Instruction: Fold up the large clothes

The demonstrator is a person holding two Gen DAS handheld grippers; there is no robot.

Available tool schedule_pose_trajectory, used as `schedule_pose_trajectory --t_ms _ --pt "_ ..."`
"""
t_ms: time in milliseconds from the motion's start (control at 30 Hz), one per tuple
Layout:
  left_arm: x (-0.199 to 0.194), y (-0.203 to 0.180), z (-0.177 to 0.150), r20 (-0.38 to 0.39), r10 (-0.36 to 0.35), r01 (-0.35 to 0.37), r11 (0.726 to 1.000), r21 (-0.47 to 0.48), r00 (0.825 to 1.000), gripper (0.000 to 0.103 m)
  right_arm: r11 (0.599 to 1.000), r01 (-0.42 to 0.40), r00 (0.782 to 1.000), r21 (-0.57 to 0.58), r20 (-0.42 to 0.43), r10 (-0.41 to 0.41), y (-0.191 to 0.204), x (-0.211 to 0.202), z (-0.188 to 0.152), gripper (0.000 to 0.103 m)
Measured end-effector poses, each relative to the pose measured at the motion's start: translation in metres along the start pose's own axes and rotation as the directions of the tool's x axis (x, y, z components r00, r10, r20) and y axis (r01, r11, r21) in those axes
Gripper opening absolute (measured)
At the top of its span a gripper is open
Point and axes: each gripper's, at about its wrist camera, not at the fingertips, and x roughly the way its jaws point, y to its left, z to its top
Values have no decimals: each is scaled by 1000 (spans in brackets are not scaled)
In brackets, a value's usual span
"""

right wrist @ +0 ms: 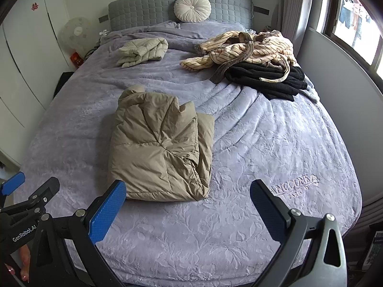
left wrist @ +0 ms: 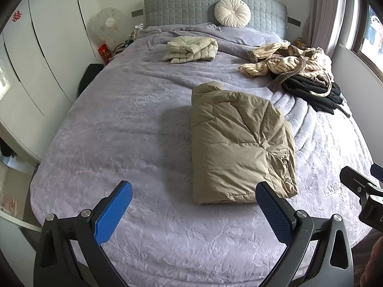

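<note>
A tan puffer jacket (left wrist: 239, 141) lies folded into a rectangle on the lilac bedspread (left wrist: 134, 124); it also shows in the right wrist view (right wrist: 158, 148). My left gripper (left wrist: 194, 205) is open and empty, held above the foot of the bed just short of the jacket's near edge. My right gripper (right wrist: 189, 205) is open and empty, to the right of the left one, near the jacket's near right corner. A folded cream puffer jacket (left wrist: 191, 49) lies near the headboard. A heap of a striped robe (left wrist: 287, 58) and black clothes (left wrist: 313, 91) lies unfolded at the far right.
A round cream cushion (left wrist: 232, 13) leans on the grey headboard (left wrist: 182, 7). White wardrobe doors (left wrist: 36, 55) run along the left. A fan (left wrist: 106, 24) stands by the bed's far left corner. A window (right wrist: 354, 21) and curtain are on the right.
</note>
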Motion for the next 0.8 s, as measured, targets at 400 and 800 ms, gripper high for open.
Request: schedule_pose_trajectory --t_ms 400,800 --pt "-1 0 0 2 -2 2 1000 -3 1000 103 1000 -1 1000 -3 0 1 -1 0 1 103" --pt "-4 0 -3 1 -1 1 1000 -5 1000 103 1000 -4 1000 -7 -3 4 -2 0 2 103"
